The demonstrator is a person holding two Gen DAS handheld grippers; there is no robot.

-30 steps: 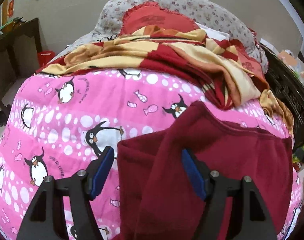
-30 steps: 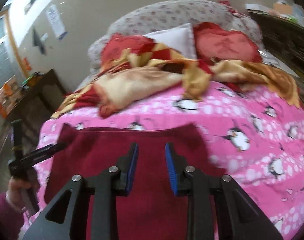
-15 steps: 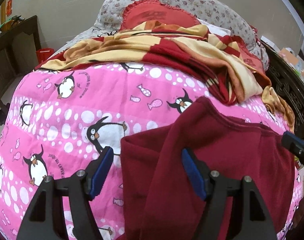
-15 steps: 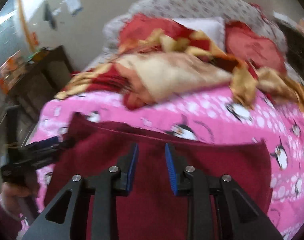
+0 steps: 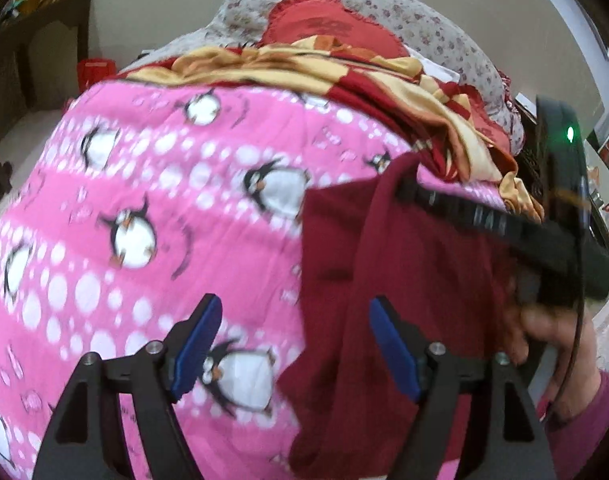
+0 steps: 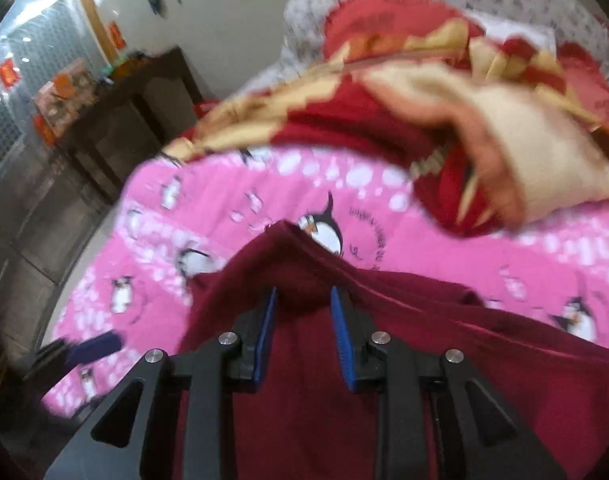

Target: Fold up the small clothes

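A dark red garment [image 5: 404, 280] lies on a pink penguin-print quilt [image 5: 164, 208]. My left gripper [image 5: 294, 348] is open and empty, its right pad over the garment's left part. In the right wrist view the garment [image 6: 344, 400] fills the lower frame, one corner lifted into a peak. My right gripper [image 6: 302, 336] has its blue pads [image 6: 264, 332] partly apart with garment cloth between them; whether they pinch it is unclear. The right gripper's body [image 5: 504, 224] shows in the left wrist view, lying over the garment's far edge.
A red and yellow blanket [image 5: 384, 76] and red pillows [image 5: 328, 28] are piled at the head of the bed. A dark wooden table [image 6: 116, 120] stands left of the bed. The left gripper's tip [image 6: 92, 346] shows at lower left.
The right gripper has swung left across the garment and dragged its edge into a raised fold. The left gripper has shifted left, so the garment now sits further right in its view.
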